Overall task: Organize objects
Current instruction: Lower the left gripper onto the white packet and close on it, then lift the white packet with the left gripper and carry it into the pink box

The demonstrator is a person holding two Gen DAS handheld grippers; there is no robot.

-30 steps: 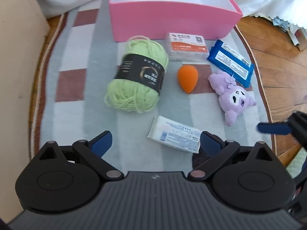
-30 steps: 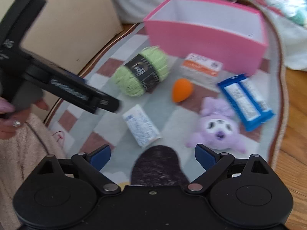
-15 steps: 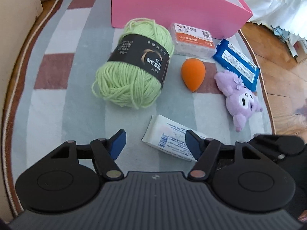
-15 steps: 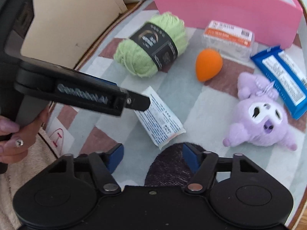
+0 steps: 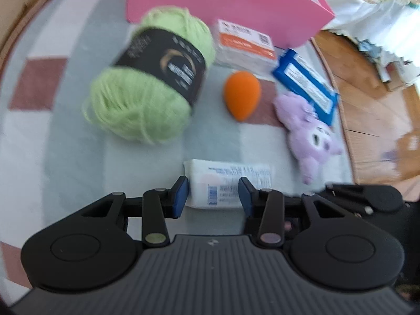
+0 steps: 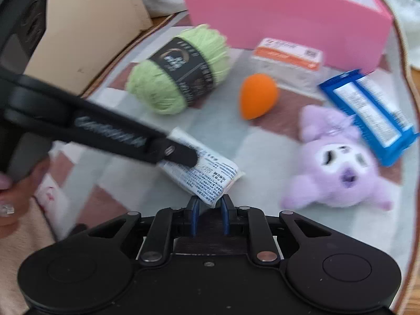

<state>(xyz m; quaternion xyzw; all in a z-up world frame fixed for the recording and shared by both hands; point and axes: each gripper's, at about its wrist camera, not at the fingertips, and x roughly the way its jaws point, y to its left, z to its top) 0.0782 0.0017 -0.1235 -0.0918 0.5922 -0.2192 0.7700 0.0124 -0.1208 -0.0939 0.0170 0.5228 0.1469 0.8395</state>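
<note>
Soft checked rug (image 5: 65, 141) covers the floor, and a bed with a flowery cover stands behind it. On the rug sits a pink box (image 6: 288, 23), and nothing can be seen inside it from here. All the things lie out on the rug near the box: a green yarn ball (image 5: 149, 78), an orange sponge (image 5: 241, 94), a purple plush toy (image 6: 338, 162), a blue packet (image 6: 372, 115) and an orange-labelled pack (image 5: 244, 44). So the tidying looks like it has hardly begun, and nearly everything is left to put away.

A white tissue pack (image 5: 228, 183) lies closest, and both tools are on it. The left hand-held gripper (image 5: 213, 193) has just been closing; its blue pads sit either side of the pack's end, and they seem to press it (the blur makes this hard to be sure of). The right hand-held gripper (image 6: 209, 204) has just been closing too, and is clenched nearly tight, pinching the pack's thin corner between its pads.
</note>
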